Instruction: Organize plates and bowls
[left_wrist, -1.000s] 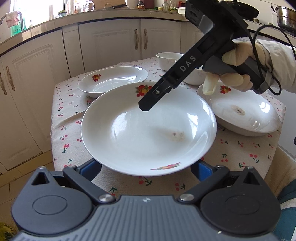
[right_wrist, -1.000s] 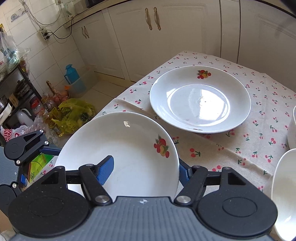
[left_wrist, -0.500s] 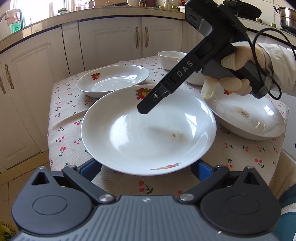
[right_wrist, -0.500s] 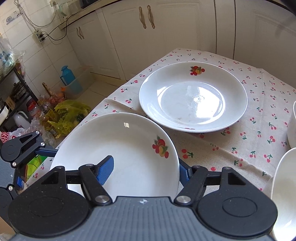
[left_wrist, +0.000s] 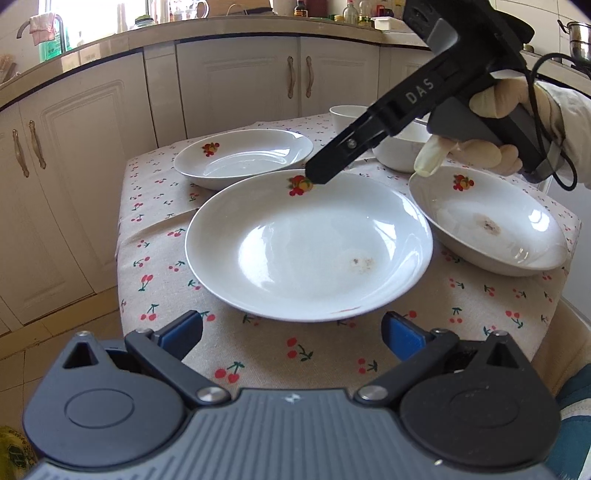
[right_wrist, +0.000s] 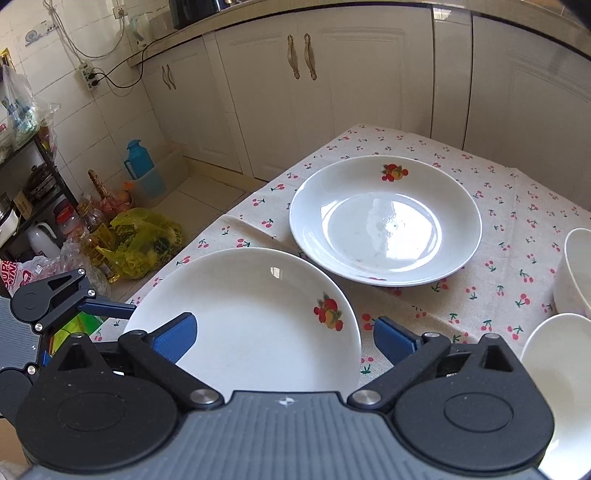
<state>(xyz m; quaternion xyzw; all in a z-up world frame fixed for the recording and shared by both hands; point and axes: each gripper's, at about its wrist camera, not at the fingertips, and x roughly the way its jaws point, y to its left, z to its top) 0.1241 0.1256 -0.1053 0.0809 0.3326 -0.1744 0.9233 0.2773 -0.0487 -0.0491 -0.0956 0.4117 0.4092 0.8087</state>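
- Three white plates lay on the cherry-print tablecloth (left_wrist: 258, 354): a stained middle plate (left_wrist: 308, 245) near the front edge, one (left_wrist: 243, 157) toward the far-left corner, another stained plate (left_wrist: 487, 219) at the right edge.
- Two white bowls (left_wrist: 400, 153) stood behind.
- The right gripper (right_wrist: 284, 332), jaws just spread wide, hovered over the middle plate's rim, gripping nothing.
- The left gripper (left_wrist: 291, 334) stood open and empty beside its near rim.

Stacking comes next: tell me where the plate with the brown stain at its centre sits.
In the left wrist view, the stained plate lies on the cherry tablecloth directly ahead of the left gripper, between two other plates.
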